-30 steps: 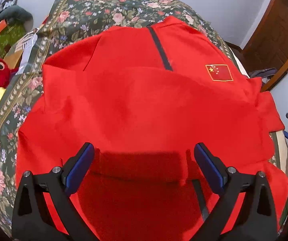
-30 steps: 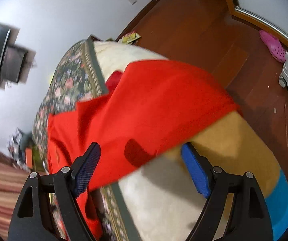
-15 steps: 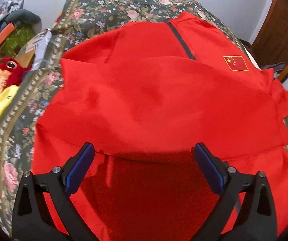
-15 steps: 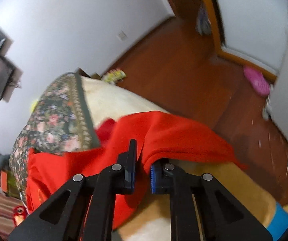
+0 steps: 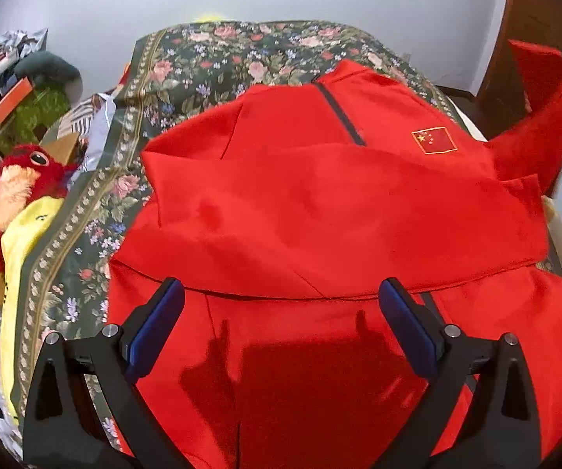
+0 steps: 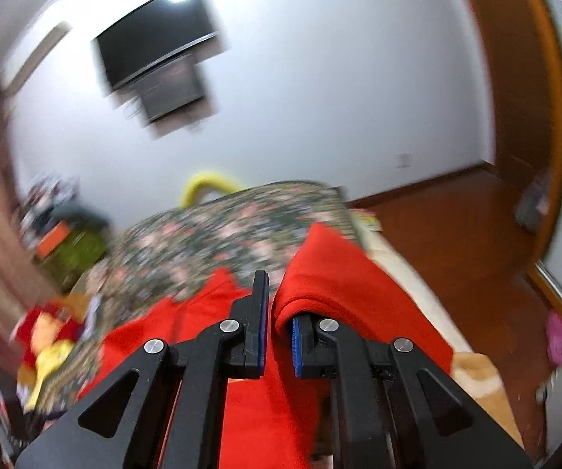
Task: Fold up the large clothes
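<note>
the red jacket [image 5: 320, 203] lies spread on the floral bed cover [image 5: 187, 66]. the left tool [image 5: 281, 320] hovers over its lower part, fingers wide apart. the right tool [image 6: 277, 336] is clamped on the jacket's sleeve [image 6: 331, 281], lifted above the bed cover.

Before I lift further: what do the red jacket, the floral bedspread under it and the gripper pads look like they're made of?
Red jacket: soft matte knit, probably synthetic sportswear; it drapes in smooth rounded folds, with an embroidered-looking flag patch. Floral bedspread: printed woven cloth, matte. Pads: blue, dull, rubbery-looking, on black rigid plastic fingers. The right gripper is pinching a jacket fold.
</note>
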The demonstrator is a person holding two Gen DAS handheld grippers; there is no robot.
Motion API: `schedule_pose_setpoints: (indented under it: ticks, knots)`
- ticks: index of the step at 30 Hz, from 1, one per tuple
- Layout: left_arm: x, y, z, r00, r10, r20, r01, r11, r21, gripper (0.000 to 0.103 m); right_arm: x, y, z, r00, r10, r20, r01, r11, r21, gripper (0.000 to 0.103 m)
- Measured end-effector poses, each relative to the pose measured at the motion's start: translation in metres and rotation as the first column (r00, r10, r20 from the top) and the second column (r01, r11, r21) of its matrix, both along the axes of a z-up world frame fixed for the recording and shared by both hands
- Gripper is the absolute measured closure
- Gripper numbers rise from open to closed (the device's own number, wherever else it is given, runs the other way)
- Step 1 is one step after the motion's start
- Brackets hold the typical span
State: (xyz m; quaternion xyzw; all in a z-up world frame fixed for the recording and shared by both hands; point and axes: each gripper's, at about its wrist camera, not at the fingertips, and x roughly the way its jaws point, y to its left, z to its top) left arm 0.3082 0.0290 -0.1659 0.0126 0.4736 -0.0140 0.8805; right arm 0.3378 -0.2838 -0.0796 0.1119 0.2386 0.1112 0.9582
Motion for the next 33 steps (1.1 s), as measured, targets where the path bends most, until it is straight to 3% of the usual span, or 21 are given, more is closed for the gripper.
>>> schedule_pose_setpoints:
  ticks: [4, 7, 13, 17, 18, 20, 22, 23, 27, 29, 33]
  knots:
    - [-0.009, 0.006, 0.006, 1.000, -0.009, 0.020, 0.009, 1.000, 0.016, 0.003, 0.005, 0.054, -0.013, 0.979, 0.182, -0.087, -0.184, 0.983, -0.018, 0.094]
    - [-0.015, 0.011, 0.007, 1.000, -0.006, 0.026, 0.005, 1.000, 0.018, 0.003, 0.013, 0.088, -0.040, 0.935, 0.281, -0.219, -0.287, 0.958, 0.003, 0.094]
    - [-0.024, 0.023, 0.008, 1.000, 0.009, 0.015, -0.009, 1.000, 0.003, 0.003, 0.031, 0.133, -0.113, 0.759, 0.382, -0.528, -0.377, 0.918, 0.123, 0.094]
    - [-0.025, 0.021, 0.015, 1.000, 0.004, 0.017, -0.003, 1.000, -0.012, 0.003, 0.028, 0.137, -0.145, 0.652, 0.397, -0.646, -0.365, 0.911, 0.193, 0.093]
    - [-0.025, 0.018, 0.016, 1.000, -0.002, 0.018, 0.002, 1.000, -0.013, 0.003, 0.026, 0.137, -0.147, 0.632, 0.403, -0.662, -0.369, 0.908, 0.201, 0.092]
    - [-0.024, 0.011, 0.022, 1.000, -0.018, 0.026, 0.018, 1.000, -0.011, 0.003, 0.021, 0.133, -0.148, 0.597, 0.411, -0.689, -0.379, 0.901, 0.210, 0.076]
    - [-0.021, -0.003, 0.031, 0.998, -0.046, 0.041, 0.046, 0.999, 0.001, 0.003, 0.013, 0.124, -0.140, 0.599, 0.413, -0.687, -0.388, 0.899, 0.203, 0.059]
    - [-0.019, -0.008, 0.034, 0.997, -0.055, 0.046, 0.055, 0.998, 0.005, 0.003, 0.008, 0.115, -0.133, 0.621, 0.407, -0.670, -0.388, 0.902, 0.189, 0.053]
    - [-0.007, -0.045, 0.047, 0.989, -0.129, 0.069, 0.127, 0.991, 0.035, 0.003, -0.001, 0.086, -0.105, 0.715, 0.354, -0.603, -0.369, 0.924, 0.106, 0.051]
    - [0.001, -0.063, 0.051, 0.984, -0.161, 0.073, 0.158, 0.986, 0.045, 0.003, -0.006, 0.067, -0.090, 0.772, 0.311, -0.555, -0.338, 0.940, 0.057, 0.038]
    - [0.025, -0.108, 0.054, 0.969, -0.238, 0.065, 0.235, 0.971, 0.053, 0.003, -0.019, 0.032, -0.071, 0.867, 0.220, -0.448, -0.263, 0.964, -0.036, 0.030]
